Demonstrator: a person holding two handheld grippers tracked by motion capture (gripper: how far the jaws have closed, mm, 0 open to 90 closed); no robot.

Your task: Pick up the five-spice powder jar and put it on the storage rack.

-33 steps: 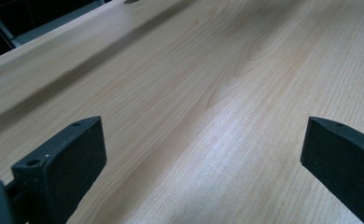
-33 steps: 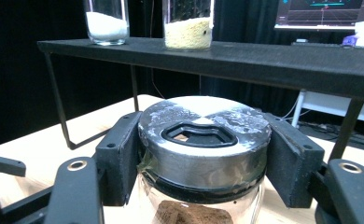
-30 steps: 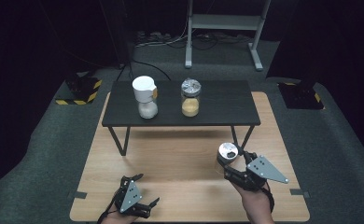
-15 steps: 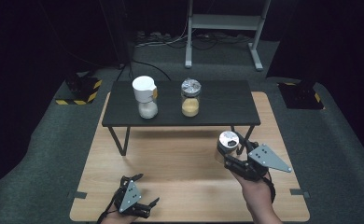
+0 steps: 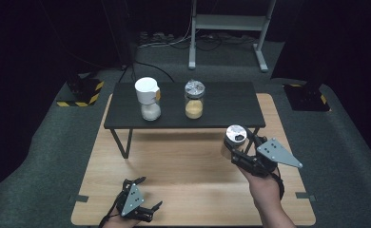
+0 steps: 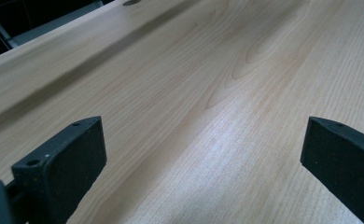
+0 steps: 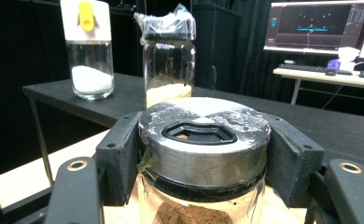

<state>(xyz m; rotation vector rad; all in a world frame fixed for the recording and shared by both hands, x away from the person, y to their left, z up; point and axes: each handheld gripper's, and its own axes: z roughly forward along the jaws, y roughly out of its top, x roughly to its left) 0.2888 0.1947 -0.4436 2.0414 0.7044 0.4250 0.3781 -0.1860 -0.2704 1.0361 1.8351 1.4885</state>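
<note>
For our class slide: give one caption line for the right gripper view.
Right gripper clamps a silver-lidded jar of brown powder.

Left claw (image 5: pixel 143 194) low, jaws wide apart; right claw (image 5: pixel 236 151) raised, clamped.

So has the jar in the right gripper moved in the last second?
Yes. The jar in the right gripper has gone forward, toward the black table; its lid now sits just below that table's front edge.
</note>
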